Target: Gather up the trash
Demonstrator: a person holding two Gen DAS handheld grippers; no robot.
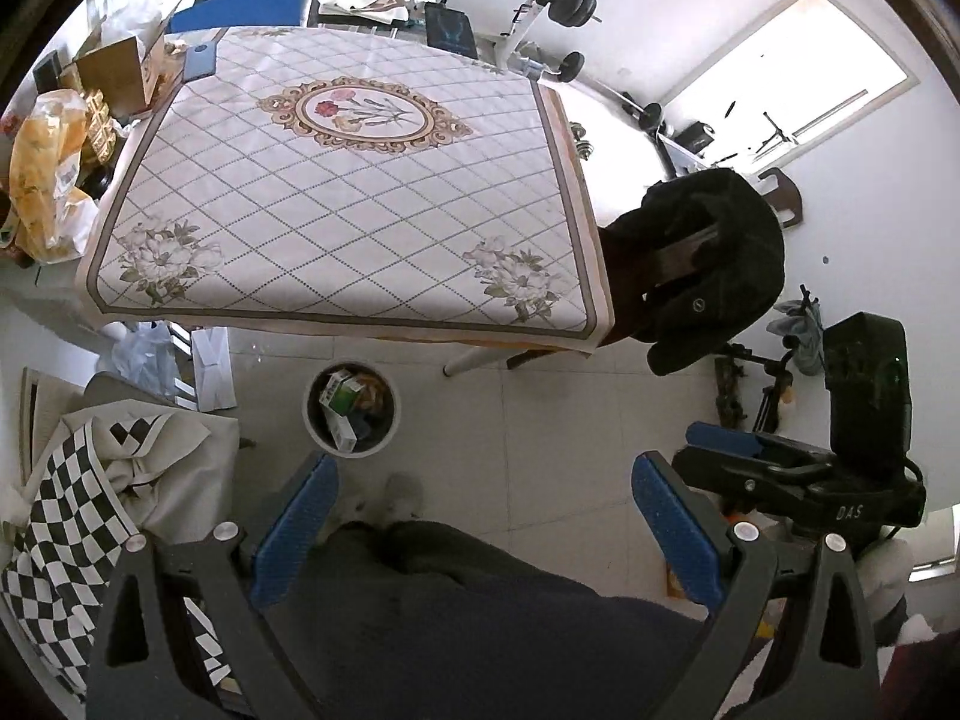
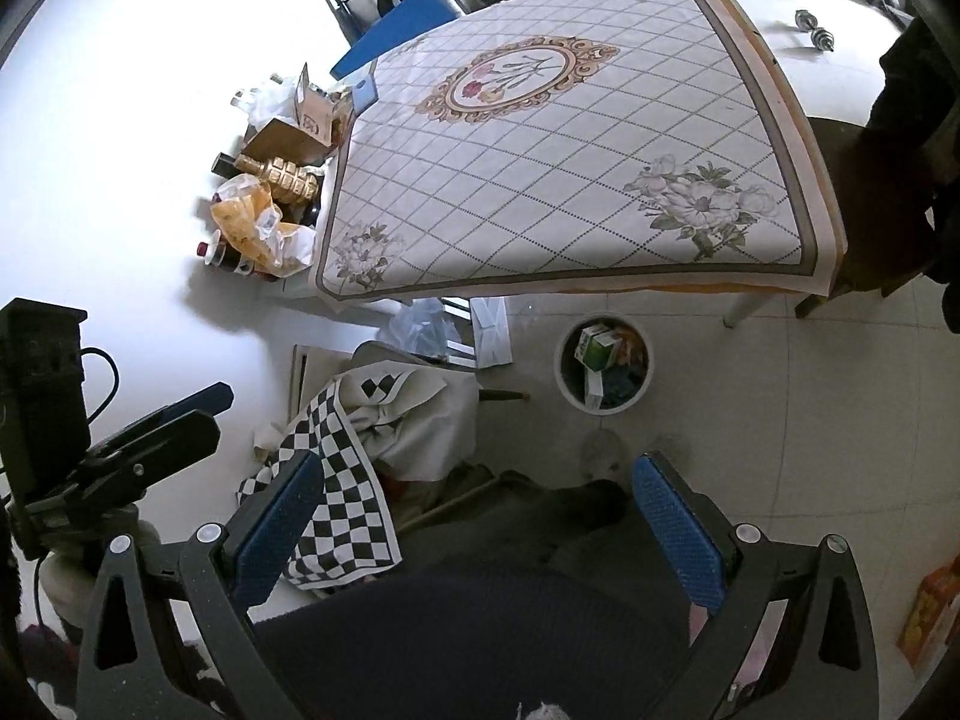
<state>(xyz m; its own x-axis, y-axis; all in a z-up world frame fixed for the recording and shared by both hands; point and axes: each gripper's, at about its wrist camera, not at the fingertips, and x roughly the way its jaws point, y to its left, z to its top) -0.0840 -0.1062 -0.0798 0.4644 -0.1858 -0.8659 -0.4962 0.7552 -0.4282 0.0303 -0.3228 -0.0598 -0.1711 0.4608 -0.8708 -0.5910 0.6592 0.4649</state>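
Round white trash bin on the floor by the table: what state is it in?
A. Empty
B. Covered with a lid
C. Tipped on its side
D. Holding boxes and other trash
D. The round white trash bin stands upright and uncovered, with a green-and-white carton and other scraps visible inside it.

Quilted floral tablecloth [image 1: 336,204] is bare across the middle, free to pass. Left edge is crowded w/ a yellow crinkled plastic bag [image 1: 45,174] & a brown cardboard box [image 1: 117,69]. Round white waste bin [image 1: 351,411] stands on open tile; a checkered black-white cloth [image 1: 72,534] is piled beside it.
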